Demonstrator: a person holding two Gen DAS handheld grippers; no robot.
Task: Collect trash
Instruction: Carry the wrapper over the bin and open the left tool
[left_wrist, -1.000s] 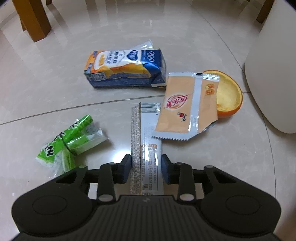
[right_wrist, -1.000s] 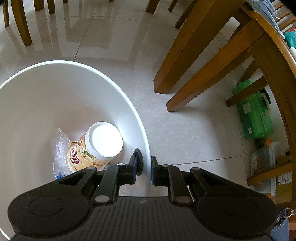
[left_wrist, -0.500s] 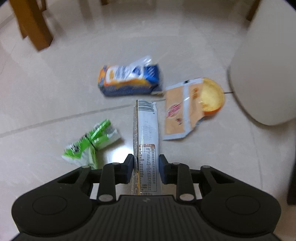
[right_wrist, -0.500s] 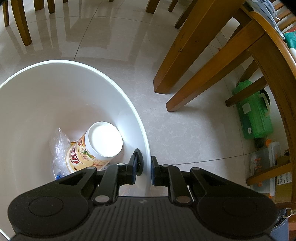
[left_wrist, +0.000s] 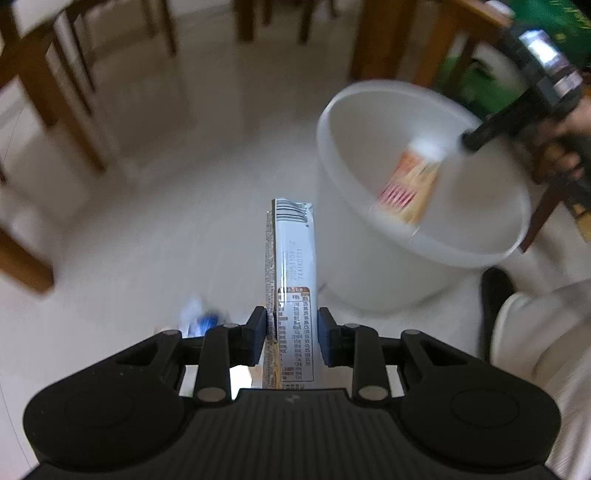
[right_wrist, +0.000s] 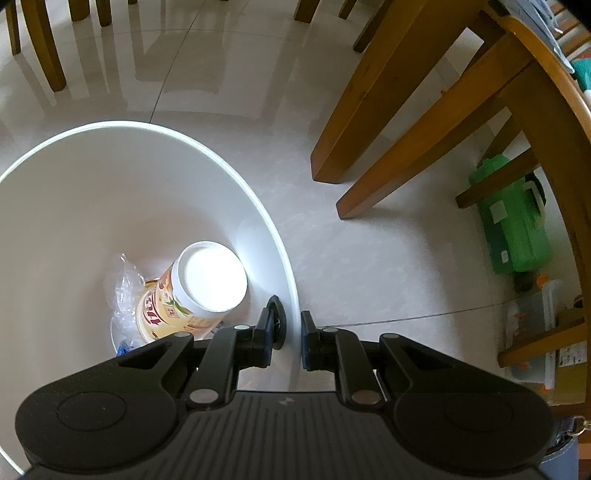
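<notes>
Silver-grey foil, printed with a barcode and small text, makes up the flattened wrapper (left_wrist: 293, 273) that the left gripper (left_wrist: 291, 334) carries above the pale tiled floor (left_wrist: 155, 236). Its jaws are pressed against the wrapper's two sides near the lower end, and the rest of the packet juts forward, edge-on and upright. Ahead and to the right of the wrapper's tip stands the white bin (left_wrist: 373, 266), its mouth facing the left wrist camera, though this view is blurred. Inside the bin lies a cream cup (right_wrist: 192, 291) with a white lid, tilted on its side near the bottom, beside a crumpled clear plastic bag (right_wrist: 123, 284). The right gripper (right_wrist: 287, 334) has its jaws closed on the bin's rim (right_wrist: 258, 206), one finger inside the wall and one outside. In the left view that same gripper (left_wrist: 467, 140) shows at the bin's far right edge, held by a hand (left_wrist: 561, 155). Wooden chair legs (right_wrist: 373, 122) stand on the floor beyond the bin, and a green container (right_wrist: 513, 229) sits under them.
</notes>
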